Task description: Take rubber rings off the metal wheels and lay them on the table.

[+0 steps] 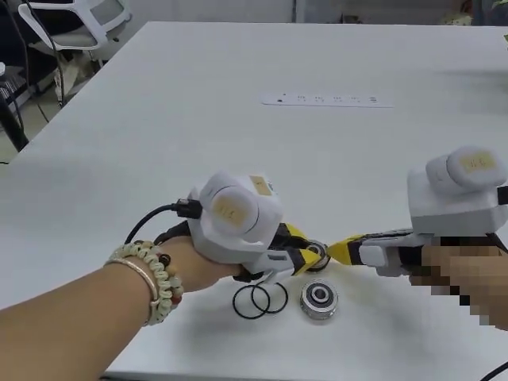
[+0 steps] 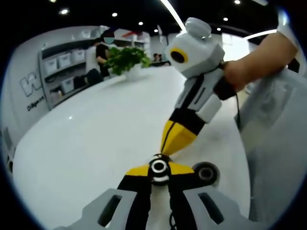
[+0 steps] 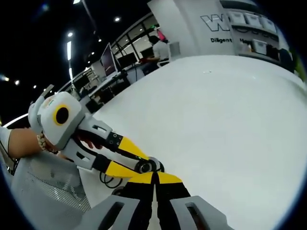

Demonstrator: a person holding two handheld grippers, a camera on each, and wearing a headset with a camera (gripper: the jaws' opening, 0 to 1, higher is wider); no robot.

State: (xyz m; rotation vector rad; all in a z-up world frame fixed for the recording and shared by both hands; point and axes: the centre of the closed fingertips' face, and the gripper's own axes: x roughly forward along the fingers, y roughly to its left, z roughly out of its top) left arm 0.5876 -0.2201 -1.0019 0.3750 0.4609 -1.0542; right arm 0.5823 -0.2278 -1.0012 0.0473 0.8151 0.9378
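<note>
Left hand-held gripper (image 2: 159, 170): jaws clamped on a metal wheel (image 2: 159, 165), one yellow tip on either side of it. In the left gripper view the wheel's face points at the camera: bright rim, dark band, pale hub.

Right hand-held gripper (image 3: 154, 177): comes in from the opposite side, jaws pressed together with no gap. Its tip sits right at the held wheel's edge, touching or all but. Can't tell if any rubber is pinched between the jaws, too small to resolve.

In the head view the two sets of tips meet nose to nose at the wheel, near the front edge of the desk (image 1: 238, 119).

Left hand (image 1: 190, 266) wraps the gripper body, beaded bracelets (image 1: 155, 279) on the wrist. A black cable (image 1: 155, 218) loops out of the back of the gripper.

Two rubber rings (image 1: 260, 300): thin, black, flat on the desk, overlapping each other, just in front of the left jaws.

Second wheel (image 1: 319, 300): flat on the desk just right of the rings, not touching them, below the point where the tips meet. Can't tell if it has rubber on it.

Further out: white power strip (image 1: 325, 100) mid-desk, well apart from the work. Office chair (image 1: 79, 20) past the desk's far-left corner. Potted plant (image 2: 127, 57) at the desk's far end in the left gripper view.
</note>
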